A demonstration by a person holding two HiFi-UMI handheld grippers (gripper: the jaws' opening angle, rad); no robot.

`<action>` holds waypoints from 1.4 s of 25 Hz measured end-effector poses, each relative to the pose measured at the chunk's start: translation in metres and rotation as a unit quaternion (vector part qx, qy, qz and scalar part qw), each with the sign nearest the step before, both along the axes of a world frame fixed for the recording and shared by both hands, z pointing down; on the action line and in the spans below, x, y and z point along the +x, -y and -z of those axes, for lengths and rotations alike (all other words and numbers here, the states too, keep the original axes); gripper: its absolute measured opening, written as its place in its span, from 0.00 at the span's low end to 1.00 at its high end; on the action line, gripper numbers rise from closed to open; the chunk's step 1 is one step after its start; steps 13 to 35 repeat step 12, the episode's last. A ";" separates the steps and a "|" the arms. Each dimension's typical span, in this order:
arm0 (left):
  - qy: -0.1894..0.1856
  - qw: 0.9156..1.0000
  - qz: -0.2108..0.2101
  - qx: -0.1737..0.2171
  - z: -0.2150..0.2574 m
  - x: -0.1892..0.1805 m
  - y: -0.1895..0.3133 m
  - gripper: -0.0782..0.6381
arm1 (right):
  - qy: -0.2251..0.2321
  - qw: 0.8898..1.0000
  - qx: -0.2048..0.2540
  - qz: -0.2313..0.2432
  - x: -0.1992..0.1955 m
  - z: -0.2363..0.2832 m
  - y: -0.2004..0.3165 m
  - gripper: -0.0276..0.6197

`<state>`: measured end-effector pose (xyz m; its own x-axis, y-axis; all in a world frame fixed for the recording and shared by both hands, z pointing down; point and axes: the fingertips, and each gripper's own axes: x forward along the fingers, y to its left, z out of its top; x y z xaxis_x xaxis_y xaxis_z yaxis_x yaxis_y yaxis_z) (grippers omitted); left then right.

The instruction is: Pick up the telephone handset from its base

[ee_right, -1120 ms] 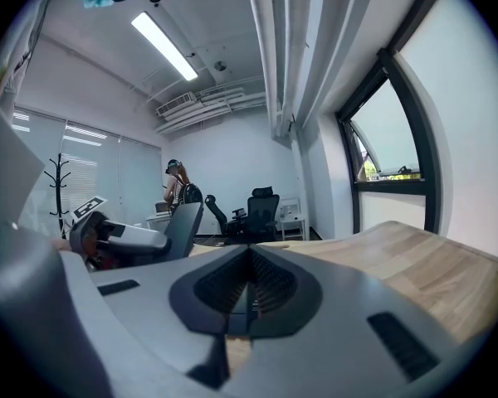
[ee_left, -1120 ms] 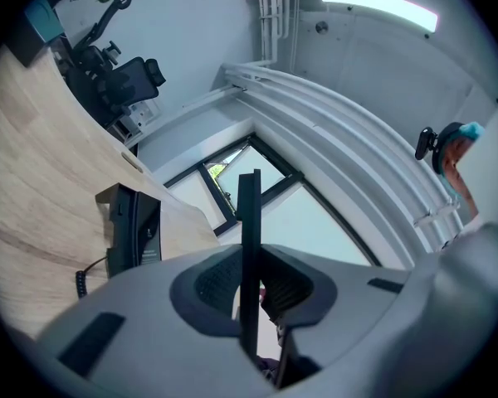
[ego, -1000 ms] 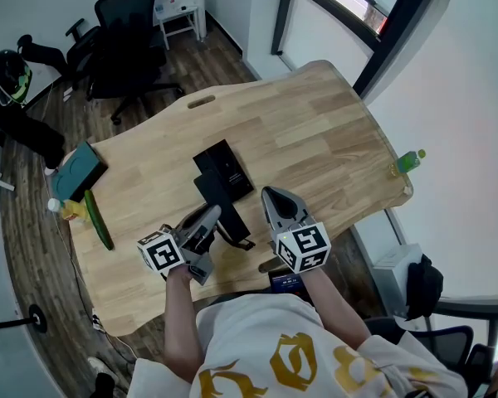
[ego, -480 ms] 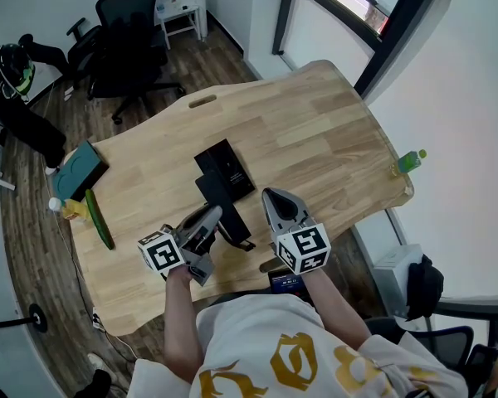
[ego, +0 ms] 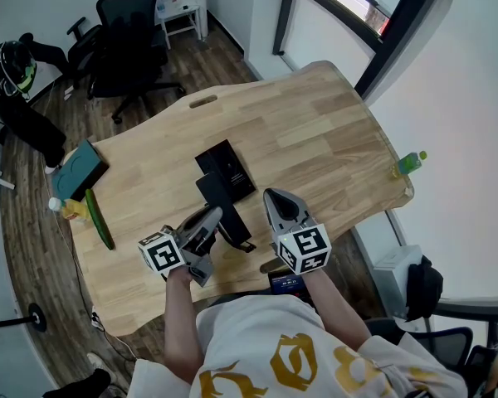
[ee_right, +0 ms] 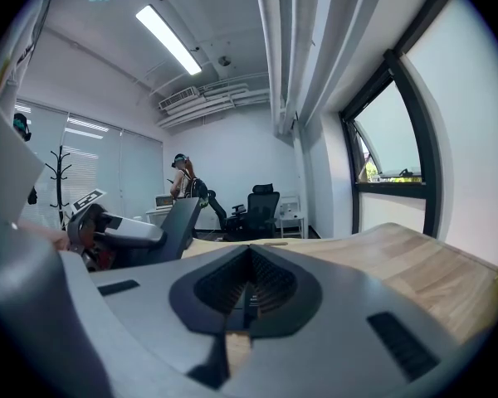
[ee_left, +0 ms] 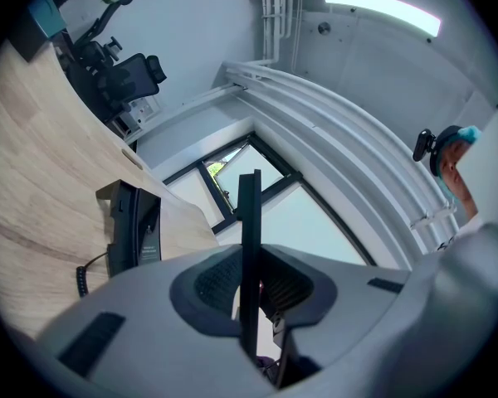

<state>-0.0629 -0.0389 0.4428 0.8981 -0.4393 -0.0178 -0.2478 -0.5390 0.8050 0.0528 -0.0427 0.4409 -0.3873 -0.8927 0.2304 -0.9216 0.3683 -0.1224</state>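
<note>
Left gripper (ego: 212,217) is clamped on the slim black plastic telephone handset (ee_left: 249,214), clear of its black base (ee_left: 133,225). Right gripper (ego: 275,199) is closed and empty. Probably light, rigid, slick (coiled cord (ee_left: 85,276) may tug), so grip mid-handle.

**Two grippers side by side, only the left one loaded**

Both bare forearms reach forward from the torso over the table's (ego: 315,131) near edge. The left forearm (ego: 176,317) and the right forearm (ego: 336,303) angle slightly towards each other. The left gripper (ego: 209,217) lies about level, pointing towards the far right corner, with its marker cube (ego: 162,253) nearest the body. Its fingers (ee_left: 212,284) are clamped on the telephone handset (ee_left: 250,239), which shows edge-on between them as a thin black slab. The right gripper (ego: 274,196) sits just beside it, tipped a little downward, its marker cube (ego: 305,248) at the wrist. Its fingers (ee_right: 270,284) are closed together with nothing between them.
</note>
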 end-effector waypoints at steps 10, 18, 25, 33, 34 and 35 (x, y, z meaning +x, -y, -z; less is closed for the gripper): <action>-0.005 1.000 0.008 -0.007 0.000 -0.003 0.004 0.21 | -0.002 1.000 -0.002 0.002 -0.001 -0.002 0.005 0.05; -0.006 1.000 0.008 -0.007 -0.001 -0.002 0.006 0.21 | -0.002 1.000 -0.002 0.002 0.000 -0.002 0.006 0.05; -0.006 1.000 0.008 -0.007 -0.001 -0.002 0.006 0.21 | -0.002 1.000 -0.002 0.002 0.000 -0.002 0.006 0.05; -0.006 1.000 0.008 -0.007 -0.001 -0.002 0.006 0.21 | -0.002 1.000 -0.002 0.002 0.000 -0.002 0.006 0.05; -0.006 1.000 0.008 -0.007 -0.001 -0.002 0.006 0.21 | -0.002 1.000 -0.002 0.002 0.000 -0.002 0.006 0.05; -0.006 1.000 0.008 -0.007 -0.001 -0.002 0.006 0.21 | -0.002 1.000 -0.002 0.002 0.000 -0.002 0.006 0.05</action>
